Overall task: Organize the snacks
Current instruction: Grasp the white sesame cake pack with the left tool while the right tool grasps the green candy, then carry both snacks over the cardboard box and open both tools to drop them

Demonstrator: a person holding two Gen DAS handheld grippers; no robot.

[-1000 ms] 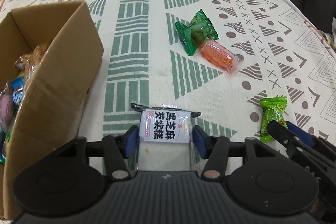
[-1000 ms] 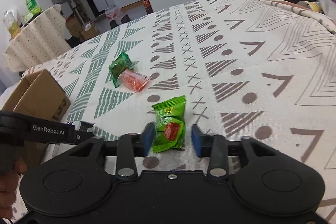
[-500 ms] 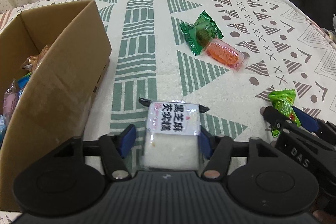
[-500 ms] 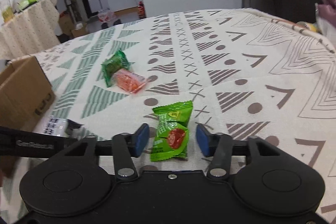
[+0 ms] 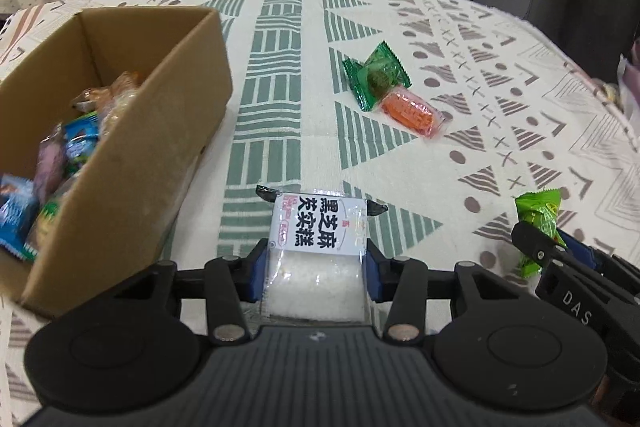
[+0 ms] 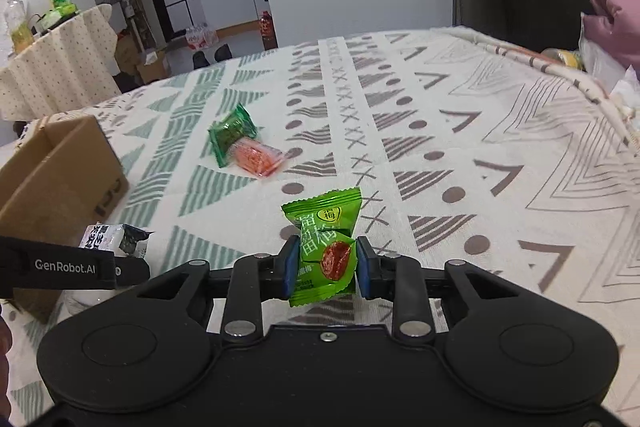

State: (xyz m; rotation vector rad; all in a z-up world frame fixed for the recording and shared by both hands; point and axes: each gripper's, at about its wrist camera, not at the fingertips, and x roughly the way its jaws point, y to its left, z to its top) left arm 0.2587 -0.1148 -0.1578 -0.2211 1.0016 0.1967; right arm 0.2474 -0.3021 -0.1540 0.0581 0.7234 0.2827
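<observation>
A white sesame-cake packet (image 5: 316, 247) is pinched by the left gripper (image 5: 316, 273) beside the cardboard box (image 5: 132, 147); a green plum-candy packet (image 6: 326, 247) is clamped in the right gripper (image 6: 325, 267).

The brown cardboard box (image 5: 132, 155) runs past the left edge, its heaped colourful wrapped snacks (image 5: 60, 163) blurred and partly hidden by its wall.

Matt brown cardboard box (image 5: 132, 163), glossy plastic snack wrappers (image 6: 326, 247), woven cloth tablecloth (image 5: 280, 75).
</observation>
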